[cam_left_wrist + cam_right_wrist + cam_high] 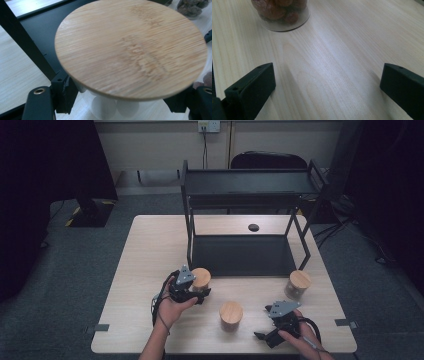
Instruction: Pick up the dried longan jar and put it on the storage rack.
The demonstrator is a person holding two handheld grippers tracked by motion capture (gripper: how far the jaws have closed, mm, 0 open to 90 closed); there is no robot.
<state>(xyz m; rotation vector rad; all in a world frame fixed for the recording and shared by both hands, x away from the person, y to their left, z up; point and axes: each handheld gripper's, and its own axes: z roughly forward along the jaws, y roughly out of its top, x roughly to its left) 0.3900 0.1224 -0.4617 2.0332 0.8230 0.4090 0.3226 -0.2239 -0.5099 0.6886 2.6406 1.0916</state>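
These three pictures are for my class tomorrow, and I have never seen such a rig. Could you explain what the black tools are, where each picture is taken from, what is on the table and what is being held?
A person sits at a wooden table with hand-held tongs in each hand; there is no robot arm. The high view looks down from above the person. The other two pictures come from small cameras riding on each tool, looking along its black jaws.

On the table stand a black two-level shelf rack and three glass jars with bamboo lids. The left tongs are closed on one jar, whose lid looms large in the left gripper view. The middle jar and the right jar stand free. The right tongs are open above bare wood, holding nothing.
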